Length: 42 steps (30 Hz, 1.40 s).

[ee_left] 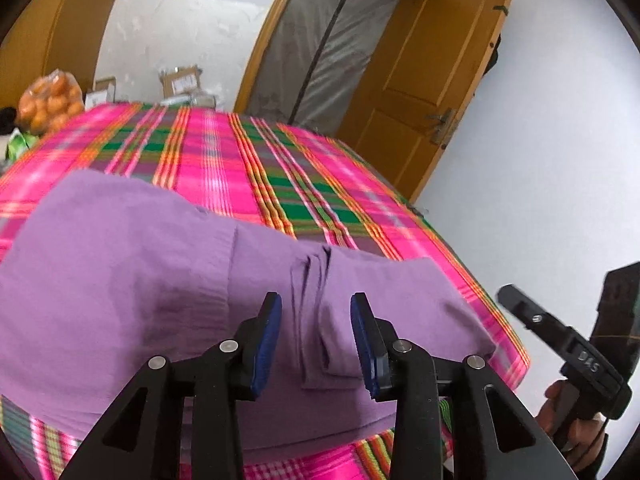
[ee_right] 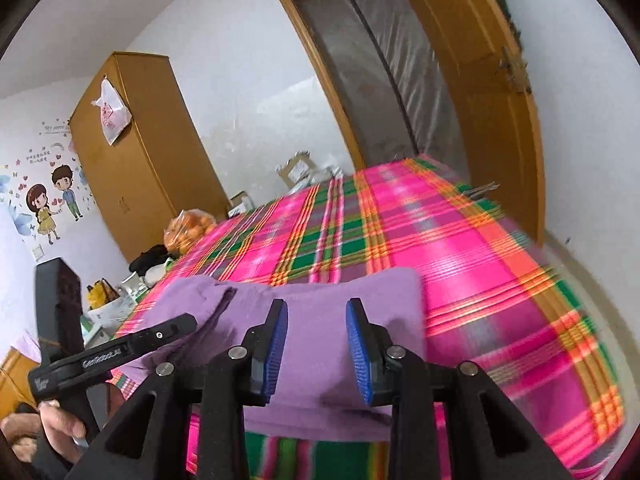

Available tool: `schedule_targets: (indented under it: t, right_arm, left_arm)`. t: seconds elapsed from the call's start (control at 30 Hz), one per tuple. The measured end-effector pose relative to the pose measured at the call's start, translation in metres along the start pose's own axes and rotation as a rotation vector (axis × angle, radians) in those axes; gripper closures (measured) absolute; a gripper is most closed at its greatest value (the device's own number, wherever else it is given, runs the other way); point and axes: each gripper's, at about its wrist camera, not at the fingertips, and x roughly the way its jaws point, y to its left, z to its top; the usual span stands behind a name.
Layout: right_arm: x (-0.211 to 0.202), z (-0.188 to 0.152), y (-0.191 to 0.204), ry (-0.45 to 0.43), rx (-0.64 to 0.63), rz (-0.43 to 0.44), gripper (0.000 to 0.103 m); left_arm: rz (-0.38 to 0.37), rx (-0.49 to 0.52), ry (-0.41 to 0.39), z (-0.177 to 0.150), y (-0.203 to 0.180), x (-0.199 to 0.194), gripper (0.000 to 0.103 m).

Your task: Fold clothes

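Left gripper (ee_left: 316, 312) and right gripper (ee_right: 317, 316) both spread, empty, just above folded purple garment (ee_left: 120, 264) on plaid cloth (ee_left: 248, 168).

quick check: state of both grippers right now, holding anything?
Left gripper: open, fingers apart over the purple garment, nothing gripped.
Right gripper: open, fingers apart above the same garment, nothing gripped.

White plastered walls (ee_right: 240, 92). Tall orange-brown wooden wardrobe (ee_right: 140, 152) ahead-left, white plastic bag (ee_right: 110, 114) hung on it. Open orange-brown wooden door (ee_left: 432, 76) ahead-right; grey plastic sheeting (ee_left: 332, 40) fills doorway. Cartoon wall stickers (ee_right: 52, 208) far left.
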Motion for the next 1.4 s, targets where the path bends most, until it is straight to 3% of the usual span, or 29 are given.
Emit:
schedule_targets:
  t: [0.2, 0.5, 0.53, 0.57, 0.6, 0.77, 0.83, 0.97, 1.13, 1.27, 1.4]
  right_arm:
    - [-0.012, 0.002, -0.023, -0.01, 0.02, -0.009, 0.071]
    - [0.014, 0.011, -0.054, 0.033, 0.077, 0.0, 0.071]
    - [0.017, 0.012, -0.055, 0.036, 0.08, 0.002, 0.071]
    - [0.019, 0.013, -0.056, 0.038, 0.081, 0.002, 0.071]
    - [0.02, 0.014, -0.057, 0.039, 0.081, 0.003, 0.071]
    - [0.025, 0.019, -0.059, 0.035, 0.078, -0.005, 0.071]
    - [0.029, 0.019, -0.062, 0.041, 0.081, -0.008, 0.069]
    - [0.039, 0.018, -0.064, 0.077, 0.081, -0.007, 0.068]
    - [0.043, 0.019, -0.052, 0.111, 0.027, -0.002, 0.069]
    - [0.052, 0.02, -0.048, 0.141, 0.023, -0.003, 0.078]
    - [0.061, 0.021, -0.048, 0.165, 0.033, 0.002, 0.078]
  left_arm:
    - [0.039, 0.007, 0.064, -0.002, 0.0, 0.031, 0.065]
    - [0.049, 0.041, 0.126, 0.009, -0.009, 0.057, 0.066]
    - [0.046, 0.046, 0.128, 0.009, -0.011, 0.057, 0.07]
    - [0.043, 0.051, 0.13, 0.01, -0.013, 0.058, 0.09]
    - [0.041, 0.057, 0.132, 0.01, -0.015, 0.059, 0.094]
    - [0.036, 0.04, 0.055, 0.021, -0.009, 0.037, 0.094]
    - [0.044, 0.029, 0.057, 0.021, -0.001, 0.035, 0.094]
    - [0.051, 0.027, 0.136, 0.012, 0.006, 0.047, 0.094]
    - [0.032, 0.014, 0.118, 0.013, 0.009, 0.04, 0.094]
    - [0.039, 0.033, 0.109, 0.012, 0.006, 0.04, 0.094]
    - [0.042, 0.053, 0.095, 0.018, 0.007, 0.042, 0.094]
